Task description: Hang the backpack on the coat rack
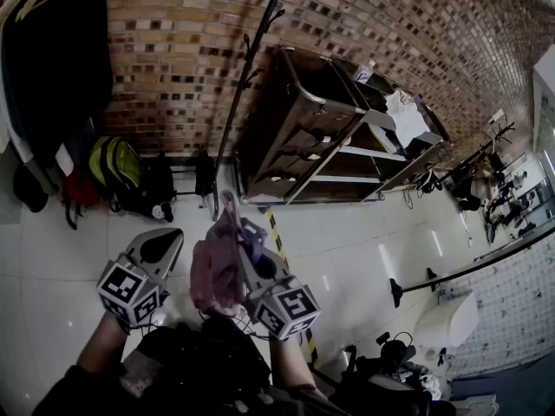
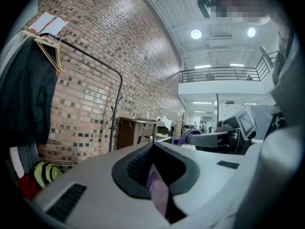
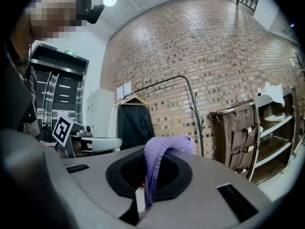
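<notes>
A small pink and lilac backpack (image 1: 217, 271) hangs between my two grippers, low in the head view. My right gripper (image 1: 238, 232) is shut on its knitted purple top strap (image 3: 159, 151), which loops up over the jaws. My left gripper (image 1: 161, 246) sits just left of the bag; a strip of lilac fabric (image 2: 159, 192) is pinched between its jaws. The coat rack (image 1: 251, 68) is a thin black pole with hooks, standing ahead against the brick wall. It also shows as a pole (image 2: 114, 123) in the left gripper view and as the coat rack (image 3: 198, 123) in the right gripper view.
A brown trolley with shelves (image 1: 321, 137) stands right of the pole. A clothes rail with a dark coat (image 1: 52, 59) is at the left, with a yellow-green bag (image 1: 117, 167) on the floor below it. Yellow-black tape (image 1: 277, 232) crosses the white tiles. A white bin (image 1: 447, 319) stands at the right.
</notes>
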Demonstrator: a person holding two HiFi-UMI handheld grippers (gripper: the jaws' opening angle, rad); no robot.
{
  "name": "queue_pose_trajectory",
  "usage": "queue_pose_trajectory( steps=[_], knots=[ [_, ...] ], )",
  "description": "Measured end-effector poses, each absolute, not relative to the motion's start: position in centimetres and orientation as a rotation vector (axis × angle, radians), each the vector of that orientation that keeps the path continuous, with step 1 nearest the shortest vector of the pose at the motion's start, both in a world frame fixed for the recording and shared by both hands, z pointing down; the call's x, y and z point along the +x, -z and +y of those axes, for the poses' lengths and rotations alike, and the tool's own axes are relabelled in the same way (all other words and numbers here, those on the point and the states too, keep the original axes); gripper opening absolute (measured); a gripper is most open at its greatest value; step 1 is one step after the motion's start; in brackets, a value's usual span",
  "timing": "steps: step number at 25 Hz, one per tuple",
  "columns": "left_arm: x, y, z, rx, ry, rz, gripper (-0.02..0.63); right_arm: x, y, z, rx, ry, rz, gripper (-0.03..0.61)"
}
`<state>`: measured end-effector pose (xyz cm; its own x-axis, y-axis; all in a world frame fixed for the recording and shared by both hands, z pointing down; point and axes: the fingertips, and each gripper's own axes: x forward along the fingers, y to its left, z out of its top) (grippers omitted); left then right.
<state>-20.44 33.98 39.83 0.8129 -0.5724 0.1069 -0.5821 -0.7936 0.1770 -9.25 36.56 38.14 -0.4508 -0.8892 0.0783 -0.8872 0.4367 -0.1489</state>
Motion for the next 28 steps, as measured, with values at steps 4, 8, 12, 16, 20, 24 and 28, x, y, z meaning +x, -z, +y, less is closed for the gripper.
queue_pose_trajectory(
  steps=[4, 8, 12, 16, 20, 24, 28],
  knots=[
    [-21.5, -40.1, 33.5, 2.773, -0.062, -0.929, 0.035, -9.2, -37.8, 36.1, -1.653, 0.277, 2.626, 0.015],
    [-21.5, -40.3, 32.6, 2.777, -0.087, -0.943, 0.035, -8.7, -38.0, 34.7, -1.65, 0.282, 2.622, 0.015],
    [-22.0, -41.1, 31.2, 2.745, -0.077, -0.989, 0.035, -8.7, -39.3, 32.8, -1.643, 0.296, 2.642, 0.015],
    [-21.8, -41.8, 28.3, 2.725, -0.085, -1.053, 0.035, -8.6, -41.3, 29.8, -1.595, 0.34, 2.705, 0.015],
    [-20.3, -42.1, 24.2, 2.699, -0.074, -1.084, 0.035, -6.9, -42.3, 25.8, -1.572, 0.375, 2.729, 0.015],
    [-18.7, -42.6, 20.5, 2.687, -0.101, -1.101, 0.035, -5.7, -42.4, 21.7, -1.534, 0.386, 2.751, 0.015],
    [-16.6, -42.3, 16.5, 2.672, -0.113, -1.115, 0.035, -3.6, -42.0, 17.5, -1.514, 0.404, 2.766, 0.015]
  ],
)
